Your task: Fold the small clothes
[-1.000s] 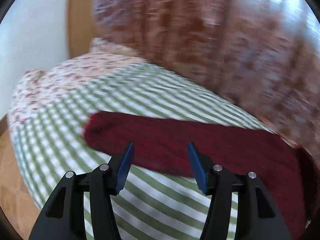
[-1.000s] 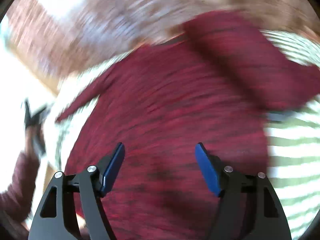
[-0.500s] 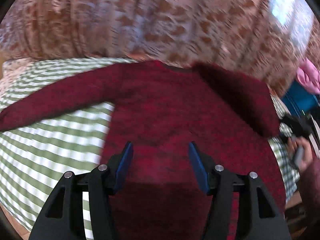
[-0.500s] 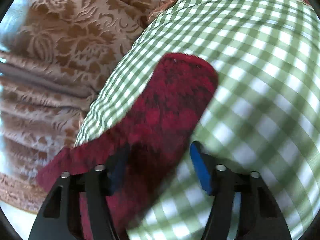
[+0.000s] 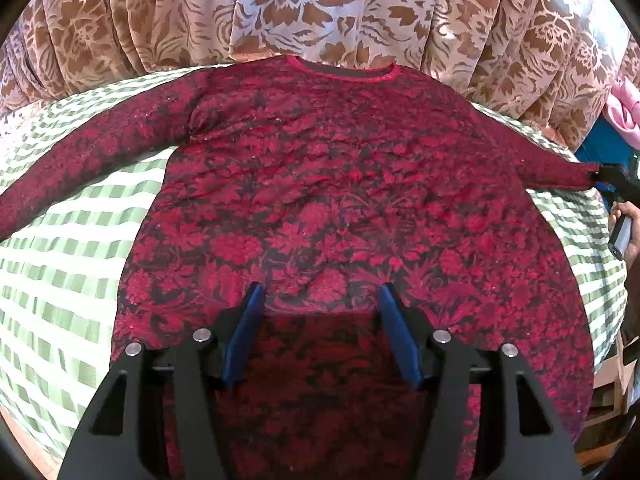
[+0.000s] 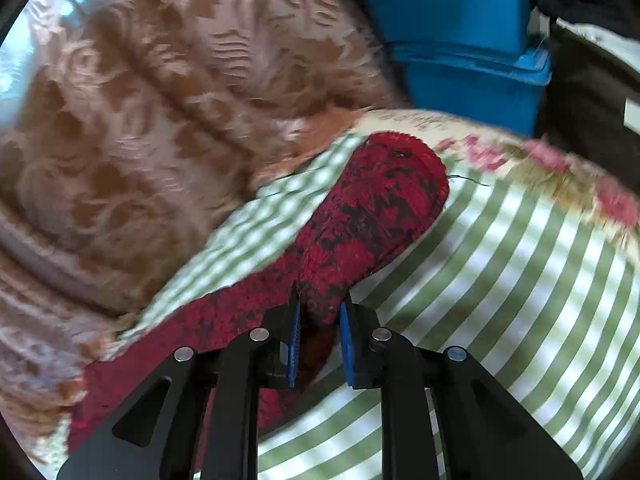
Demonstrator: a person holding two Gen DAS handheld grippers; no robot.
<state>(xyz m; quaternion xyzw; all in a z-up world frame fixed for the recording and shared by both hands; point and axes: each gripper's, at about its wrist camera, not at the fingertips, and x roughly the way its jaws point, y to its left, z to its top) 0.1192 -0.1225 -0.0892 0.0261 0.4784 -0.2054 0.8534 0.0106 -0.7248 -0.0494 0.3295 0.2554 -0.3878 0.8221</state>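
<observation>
I see the red sweater (image 5: 340, 184) lying flat on the green checked cloth (image 5: 72, 240), collar toward the floral curtain (image 5: 280, 8), hem toward my left gripper (image 5: 322, 336). Body's long axis runs from the collar straight back to me; both sleeves stick out sideways across that line, angled slightly down from the collar. Left gripper hangs over the lower middle of the sweater, jaws apart and opening, pads clear of the fabric, nothing pinched. Right gripper (image 6: 318, 316) is on the sleeve (image 6: 360, 224) on the far right of the sweater, jaws closing with the sleeve fabric bunched between the blue pads. Cuff points away from it toward the blue bin (image 6: 460, 40) past the cloth edge.
</observation>
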